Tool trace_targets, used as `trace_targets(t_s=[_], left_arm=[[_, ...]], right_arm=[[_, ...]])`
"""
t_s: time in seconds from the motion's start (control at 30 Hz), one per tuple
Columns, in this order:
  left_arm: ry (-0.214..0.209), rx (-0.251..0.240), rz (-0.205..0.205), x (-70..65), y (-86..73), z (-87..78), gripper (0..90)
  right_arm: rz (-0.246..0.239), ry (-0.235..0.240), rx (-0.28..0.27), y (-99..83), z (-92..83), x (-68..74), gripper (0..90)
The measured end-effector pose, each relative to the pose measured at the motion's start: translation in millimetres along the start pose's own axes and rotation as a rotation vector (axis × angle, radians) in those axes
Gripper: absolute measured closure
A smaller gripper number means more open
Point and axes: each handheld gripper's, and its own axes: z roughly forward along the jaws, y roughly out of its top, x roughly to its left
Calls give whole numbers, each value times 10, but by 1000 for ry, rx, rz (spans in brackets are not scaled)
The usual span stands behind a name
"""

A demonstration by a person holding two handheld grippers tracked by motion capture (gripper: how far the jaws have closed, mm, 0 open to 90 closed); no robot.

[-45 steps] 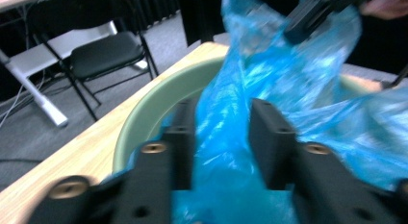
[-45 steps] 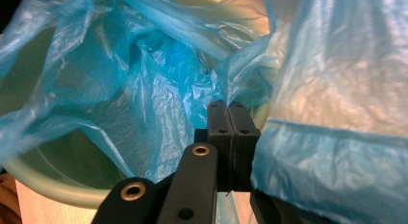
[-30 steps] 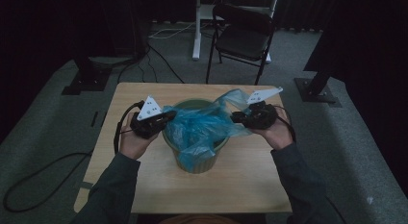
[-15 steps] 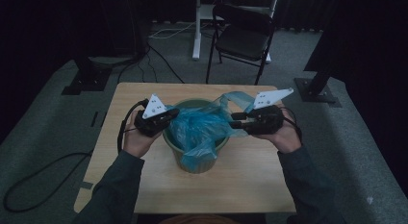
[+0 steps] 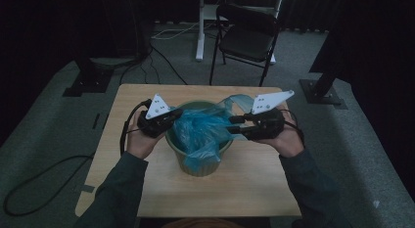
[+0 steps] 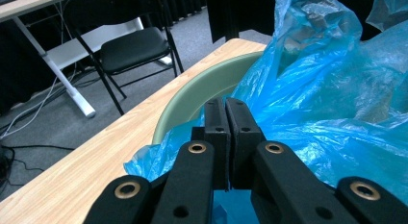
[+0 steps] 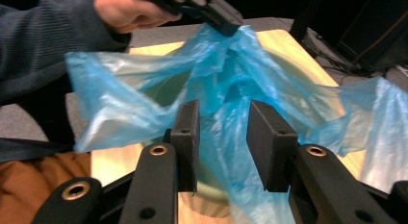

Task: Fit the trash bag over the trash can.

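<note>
Two sets of fingers work one blue bag (image 5: 200, 132), which sits bunched in the green bin (image 5: 198, 162) at the middle of the desk (image 5: 147, 189). Largest first: the desk leaves bare wood on every side of the bin, most of it toward me, so I have room to swing outward without knocking anything; the black chair (image 5: 247, 39) stands well apart beyond the far edge.

Next, the bin's rim is the edge that matters. To line it well, I judge I should draw the bag's mouth wide and level, then fold it down over the rim, not tug upward and tip the bin.

My left fingers (image 6: 226, 132) are clamped tight on a fold of plastic just inside the near rim, anchoring that side. My right fingers (image 7: 222, 137) have just been opening and now stand about half apart, the film hanging loose between them and not pinched. I'd re-grip nearer the hem before spreading.
</note>
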Motion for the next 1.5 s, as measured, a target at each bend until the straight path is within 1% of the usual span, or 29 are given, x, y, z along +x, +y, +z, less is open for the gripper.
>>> trace_targets(t_s=[0.17, 0.23, 0.3, 0.4, 0.53, 0.7, 0.77, 0.9, 0.97, 1.0, 1.07, 1.13, 1.2, 1.23, 1.27, 1.4, 1.5], left_arm=[[-2, 0, 2, -8, 1, 12, 884], [-1, 2, 5, -11, 1, 18, 884], [2, 2, 8, -12, 1, 17, 884], [4, 2, 10, -12, -1, 17, 884], [9, 4, 18, -9, -2, 14, 884], [12, 7, 28, -25, -1, 26, 884], [14, 6, 30, -29, 0, 32, 883], [18, 11, 37, -28, -2, 33, 883], [20, 12, 34, -26, -8, 33, 883], [20, 12, 34, -26, -8, 33, 882], [34, 18, 40, -11, -19, 37, 883], [60, 25, 45, 5, -39, 50, 883], [61, 29, 46, 16, -46, 51, 883], [76, 36, 44, 45, -72, 60, 883], [77, 40, 40, 66, -84, 64, 883], [91, 46, 21, 148, -129, 92, 884], [103, 50, 4, 216, -157, 129, 885]], right_arm=[[2, -16, 3, 66, 86, -56, 624], [-5, -23, -2, 136, 167, -97, 615], [-18, -49, 14, 189, 232, -124, 611], [-37, -71, 30, 265, 327, -184, 606], [-43, -97, 40, 346, 435, -272, 593], [-66, -145, 86, 396, 564, -380, 580], [-73, -151, 103, 400, 616, -430, 573], [-85, -168, 170, 366, 737, -523, 558], [-79, -168, 203, 335, 798, -567, 558], [-79, -168, 203, 335, 798, -567, 558], [-71, -181, 239, 296, 870, -623, 561], [-56, -185, 252, 275, 911, -650, 562], [-53, -190, 260, 259, 935, -668, 561], [-51, -193, 265, 249, 948, -678, 562], [-41, -196, 269, 219, 974, -707, 562], [-25, -202, 267, 180, 980, -732, 566], [-25, -207, 273, 172, 990, -732, 566]])
